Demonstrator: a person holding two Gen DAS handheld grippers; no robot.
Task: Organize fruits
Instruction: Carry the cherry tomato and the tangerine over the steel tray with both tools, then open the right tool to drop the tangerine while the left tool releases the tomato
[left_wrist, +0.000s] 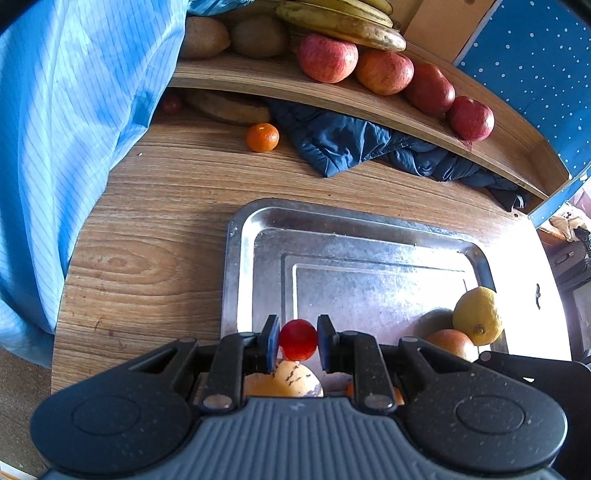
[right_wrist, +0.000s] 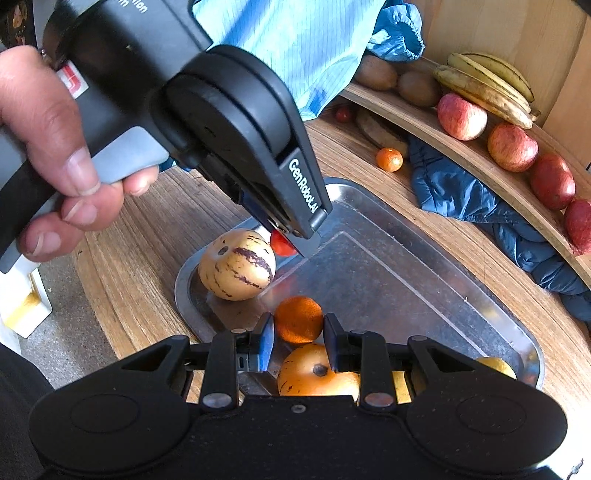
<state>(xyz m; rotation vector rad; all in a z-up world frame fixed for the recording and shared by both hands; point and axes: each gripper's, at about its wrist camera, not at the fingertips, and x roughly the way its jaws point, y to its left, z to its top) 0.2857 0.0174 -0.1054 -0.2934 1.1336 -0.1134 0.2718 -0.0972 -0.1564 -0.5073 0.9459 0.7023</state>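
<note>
Left gripper (left_wrist: 298, 341) holding small red round fruit (left_wrist: 297, 339) above shiny metal tray (left_wrist: 236, 258)
Tray floor lies straight below it; right gripper (right_wrist: 298, 330) half open around orange mandarin (right_wrist: 298, 319), grip unclear

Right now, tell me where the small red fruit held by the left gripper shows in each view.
Left wrist view: the small red fruit sits low at centre, between the left gripper fingers, over the metal tray.
Right wrist view: small red fruit mid-frame, mostly hidden by that gripper, beside the striped melon.
Shared landmark: the lone tangerine on the table.
</note>
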